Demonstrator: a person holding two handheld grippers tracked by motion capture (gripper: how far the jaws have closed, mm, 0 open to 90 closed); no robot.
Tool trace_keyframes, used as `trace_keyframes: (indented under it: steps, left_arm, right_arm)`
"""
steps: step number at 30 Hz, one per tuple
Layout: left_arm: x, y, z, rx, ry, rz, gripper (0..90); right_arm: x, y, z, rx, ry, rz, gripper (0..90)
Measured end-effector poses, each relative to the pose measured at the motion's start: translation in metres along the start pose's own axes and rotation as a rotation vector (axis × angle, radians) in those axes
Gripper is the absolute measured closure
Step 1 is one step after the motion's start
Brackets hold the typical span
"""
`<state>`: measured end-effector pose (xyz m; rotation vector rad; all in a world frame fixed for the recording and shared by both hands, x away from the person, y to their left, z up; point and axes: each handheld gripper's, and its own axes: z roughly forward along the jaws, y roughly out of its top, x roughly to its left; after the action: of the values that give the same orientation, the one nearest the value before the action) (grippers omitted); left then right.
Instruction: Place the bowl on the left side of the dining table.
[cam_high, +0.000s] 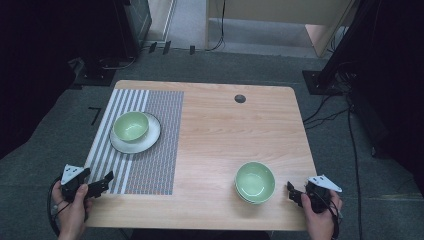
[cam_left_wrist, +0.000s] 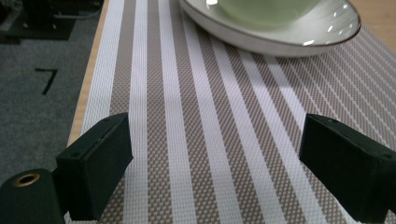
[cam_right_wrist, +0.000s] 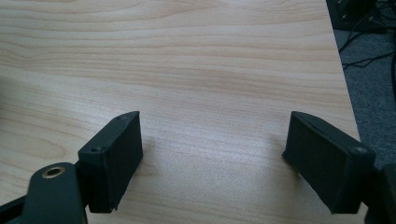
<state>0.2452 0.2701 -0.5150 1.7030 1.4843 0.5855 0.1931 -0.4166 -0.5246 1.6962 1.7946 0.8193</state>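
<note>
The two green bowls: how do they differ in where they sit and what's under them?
The left bowl sits in a white plate on the striped placemat, far from the person. The right bowl sits near the front edge, close to the right gripper, seemingly stacked on another bowl. Both are pale green, upright and empty.

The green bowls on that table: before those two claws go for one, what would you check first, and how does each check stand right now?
1. Left claw open and holding nothing: ok, jaws stand wide apart above the striped placemat.
2. Right claw open and holding nothing: ok, bare wooden table between the jaws.
3. Near green bowl upright and free: ok; it sits just left of the right claw, untouched.
4. Far green bowl seated on the white plate: ok.
5. Near bowl is a single bowl: cannot tell; a second rim seems to show beneath it.
6. Path between right claw and near bowl: ok.
</note>
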Motion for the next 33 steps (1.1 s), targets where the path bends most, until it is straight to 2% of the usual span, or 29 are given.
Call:
trace_keyframes:
  steps: [12, 22, 28, 33]
  left_arm:
    - [-0.0001, 0.0003, 0.0035, 0.073, 0.004, 0.013, 8.7]
    - [-0.0026, 0.0006, 0.0045, 0.085, 0.018, 0.037, 8.8]
    - [-0.0063, 0.0006, 0.0062, 0.094, 0.043, 0.062, 8.7]
    - [-0.0068, 0.0007, 0.0063, 0.097, 0.046, 0.065, 8.8]
  right_arm:
    - [0.0, 0.0, 0.0, 0.0, 0.0, 0.0, 18.9]
    - [0.0, 0.0, 0.0, 0.0, 0.0, 0.0, 18.9]
    - [0.0, 0.0, 0.0, 0.0, 0.0, 0.0, 18.9]
    - [0.0, 0.0, 0.0, 0.0, 0.0, 0.0, 18.9]
